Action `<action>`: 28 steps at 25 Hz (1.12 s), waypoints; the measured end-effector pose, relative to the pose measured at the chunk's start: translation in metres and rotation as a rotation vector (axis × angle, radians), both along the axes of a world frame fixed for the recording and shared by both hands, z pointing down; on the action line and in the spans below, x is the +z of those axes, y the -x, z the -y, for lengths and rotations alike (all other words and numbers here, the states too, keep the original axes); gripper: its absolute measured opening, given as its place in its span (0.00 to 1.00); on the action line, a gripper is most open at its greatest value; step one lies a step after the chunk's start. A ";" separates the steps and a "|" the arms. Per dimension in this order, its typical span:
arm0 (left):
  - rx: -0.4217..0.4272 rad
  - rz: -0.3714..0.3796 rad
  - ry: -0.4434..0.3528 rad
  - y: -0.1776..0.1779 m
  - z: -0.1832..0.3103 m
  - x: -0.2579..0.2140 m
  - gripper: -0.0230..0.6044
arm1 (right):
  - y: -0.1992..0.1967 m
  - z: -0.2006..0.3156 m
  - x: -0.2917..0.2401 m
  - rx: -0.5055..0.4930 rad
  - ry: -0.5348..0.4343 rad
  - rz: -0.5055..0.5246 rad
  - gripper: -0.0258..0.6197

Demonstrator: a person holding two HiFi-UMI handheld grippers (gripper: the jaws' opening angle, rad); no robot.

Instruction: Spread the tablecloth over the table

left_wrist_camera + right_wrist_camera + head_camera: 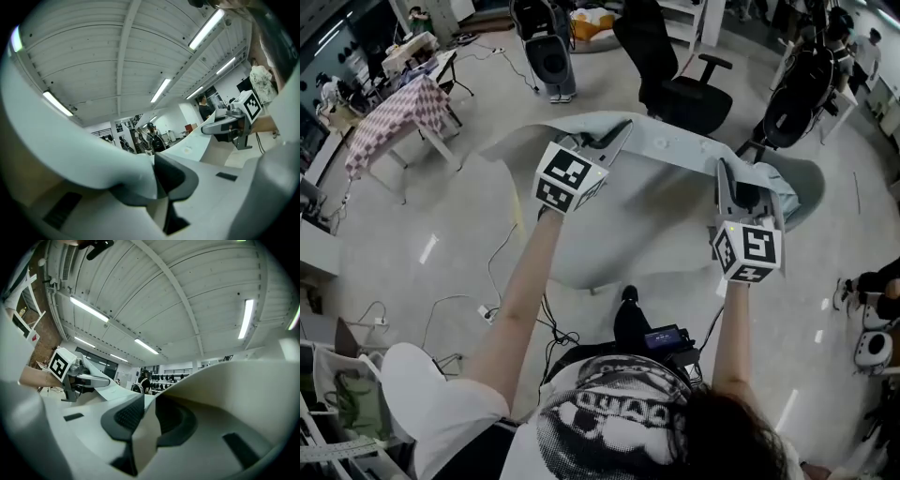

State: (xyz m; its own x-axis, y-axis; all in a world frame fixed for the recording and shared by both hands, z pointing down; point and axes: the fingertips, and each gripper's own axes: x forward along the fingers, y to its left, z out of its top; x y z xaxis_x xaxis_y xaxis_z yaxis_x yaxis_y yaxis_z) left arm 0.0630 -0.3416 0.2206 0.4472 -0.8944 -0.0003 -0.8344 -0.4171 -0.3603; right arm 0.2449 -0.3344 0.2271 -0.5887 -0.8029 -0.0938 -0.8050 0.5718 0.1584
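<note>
A pale grey-green tablecloth [628,220] hangs in the air, stretched between my two raised grippers and billowing away from me. My left gripper [617,133] is shut on one end of the cloth's near edge. My right gripper [724,176] is shut on the other end. In the left gripper view the tablecloth [140,176] is pinched between the pads of the left gripper [157,174], and the right gripper [226,124] shows across the taut edge. In the right gripper view a fold of tablecloth [146,430] sits in the right gripper [147,416], with the left gripper [88,378] opposite. The cloth hides whatever lies under it.
A table with a checkered cloth [397,118] stands at the far left. Black office chairs [680,89] stand beyond the cloth. Cables [499,281] trail over the floor by my feet, near a small black device [664,337]. People stand in the background.
</note>
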 end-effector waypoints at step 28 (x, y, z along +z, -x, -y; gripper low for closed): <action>0.003 0.032 -0.119 0.097 0.276 -0.109 0.12 | 0.100 0.260 -0.112 -0.059 -0.269 -0.023 0.16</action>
